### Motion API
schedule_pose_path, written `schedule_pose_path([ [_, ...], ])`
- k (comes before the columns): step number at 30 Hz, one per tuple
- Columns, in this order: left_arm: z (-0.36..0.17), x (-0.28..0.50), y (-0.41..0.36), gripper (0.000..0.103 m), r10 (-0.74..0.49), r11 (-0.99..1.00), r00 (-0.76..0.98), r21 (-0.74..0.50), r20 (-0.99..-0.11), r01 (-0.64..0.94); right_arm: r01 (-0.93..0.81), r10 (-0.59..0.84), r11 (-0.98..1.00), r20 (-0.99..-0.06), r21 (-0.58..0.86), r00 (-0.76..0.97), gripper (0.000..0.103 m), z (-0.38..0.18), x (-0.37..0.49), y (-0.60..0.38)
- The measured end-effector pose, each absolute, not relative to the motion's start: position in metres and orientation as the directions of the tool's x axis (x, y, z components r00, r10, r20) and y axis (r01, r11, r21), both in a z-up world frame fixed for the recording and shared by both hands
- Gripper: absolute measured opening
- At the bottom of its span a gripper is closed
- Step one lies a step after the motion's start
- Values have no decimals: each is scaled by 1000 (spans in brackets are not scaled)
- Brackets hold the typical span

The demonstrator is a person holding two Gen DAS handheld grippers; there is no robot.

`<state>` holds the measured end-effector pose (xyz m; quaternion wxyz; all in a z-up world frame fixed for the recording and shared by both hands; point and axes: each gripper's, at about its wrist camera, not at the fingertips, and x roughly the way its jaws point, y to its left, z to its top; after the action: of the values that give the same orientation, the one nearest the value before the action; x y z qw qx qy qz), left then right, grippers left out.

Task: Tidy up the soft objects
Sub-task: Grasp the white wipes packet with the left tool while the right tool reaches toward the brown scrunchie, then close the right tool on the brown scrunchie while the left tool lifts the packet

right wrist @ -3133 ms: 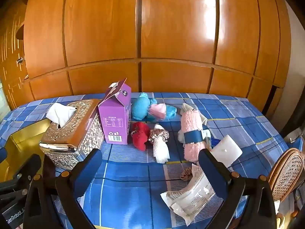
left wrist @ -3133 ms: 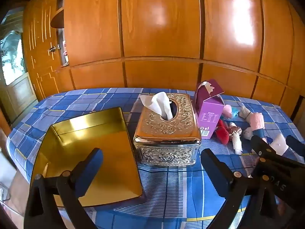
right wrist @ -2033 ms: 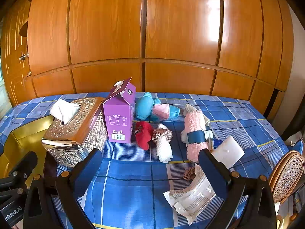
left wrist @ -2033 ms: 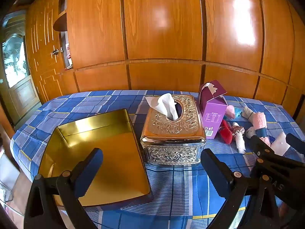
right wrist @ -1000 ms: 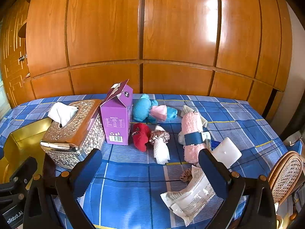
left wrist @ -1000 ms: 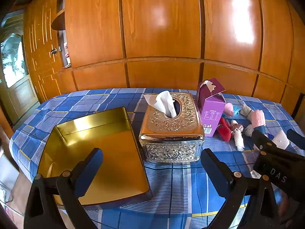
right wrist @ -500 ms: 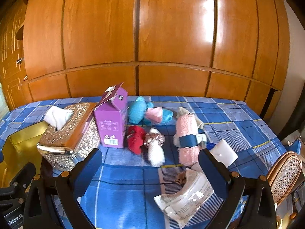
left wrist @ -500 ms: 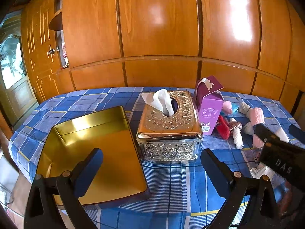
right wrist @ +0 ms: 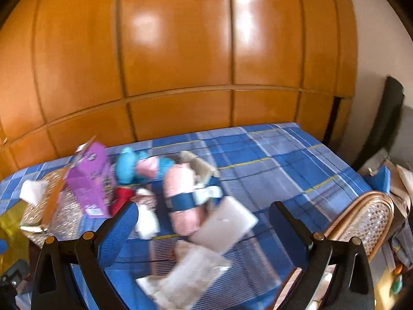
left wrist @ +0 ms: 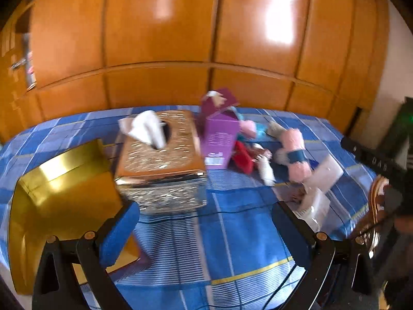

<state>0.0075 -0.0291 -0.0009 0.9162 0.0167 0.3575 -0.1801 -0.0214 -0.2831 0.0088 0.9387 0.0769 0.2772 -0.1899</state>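
Note:
Several soft items lie in a heap on the blue checked tablecloth [right wrist: 278, 155]: a rolled pink towel with a blue band [right wrist: 182, 199], a teal plush [right wrist: 126, 166], a small pink piece [right wrist: 147, 166], a red piece [right wrist: 121, 196] and a white pouch [right wrist: 224, 224]. The pink towel [left wrist: 296, 155] also shows in the left wrist view, right of centre. A gold tray [left wrist: 59, 193] sits empty at the left. My left gripper [left wrist: 206, 230] is open over bare cloth. My right gripper [right wrist: 204, 232] is open, hovering in front of the towel and pouch. Both views are blurred.
An ornate metal tissue box [left wrist: 160, 157] stands between the tray and a purple carton [left wrist: 219, 139]. A crinkled plastic packet [right wrist: 185, 281] lies near the front edge. A wicker chair back [right wrist: 366, 219] stands at the right. Wooden wall panels [right wrist: 180, 51] rise behind the table.
Both cameras have swung to the right, blurring the scene; the soft heap now sits nearer the centre of the left view. Both grippers have stayed open and nothing on the table has moved.

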Motion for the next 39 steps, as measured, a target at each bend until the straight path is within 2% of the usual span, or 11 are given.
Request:
schedule_pose_path([
  [6,-5,17,-79,102,-423,848,561,-93,-711,521,489,-378,871,-557,58,740,103,11,-40,-332],
  [10,-18,20,-123,94,-487,752,463,-86,-741,654,517,-398,853,-559,66,728,103,13,-48,-350],
  [14,-36,19,-167,89,-532,639,345,-99,-774,763,527,-393,846,-576,78,717,103,9,-52,-361],
  [17,-48,16,-193,85,-532,590,293,-100,-794,801,528,-389,845,-586,79,710,103,7,-53,-364],
  [21,-65,11,-229,74,-508,531,237,-84,-828,843,520,-375,850,-600,81,707,103,5,-53,-366],
  [24,-75,10,-247,74,-481,516,237,-54,-844,855,515,-367,854,-612,77,700,103,4,-52,-368],
  [26,-82,14,-254,63,-468,518,228,-56,-854,854,514,-356,853,-624,87,696,103,3,-52,-371],
  [27,-86,16,-257,48,-461,520,221,-60,-859,852,514,-351,853,-629,90,694,103,2,-51,-373],
  [33,-85,19,-225,41,-506,543,208,-121,-837,831,476,-246,863,-685,166,685,99,-6,-35,-377],
  [39,-82,18,-166,41,-522,589,215,-166,-826,791,371,-63,897,-762,240,645,83,-21,-6,-355],
])
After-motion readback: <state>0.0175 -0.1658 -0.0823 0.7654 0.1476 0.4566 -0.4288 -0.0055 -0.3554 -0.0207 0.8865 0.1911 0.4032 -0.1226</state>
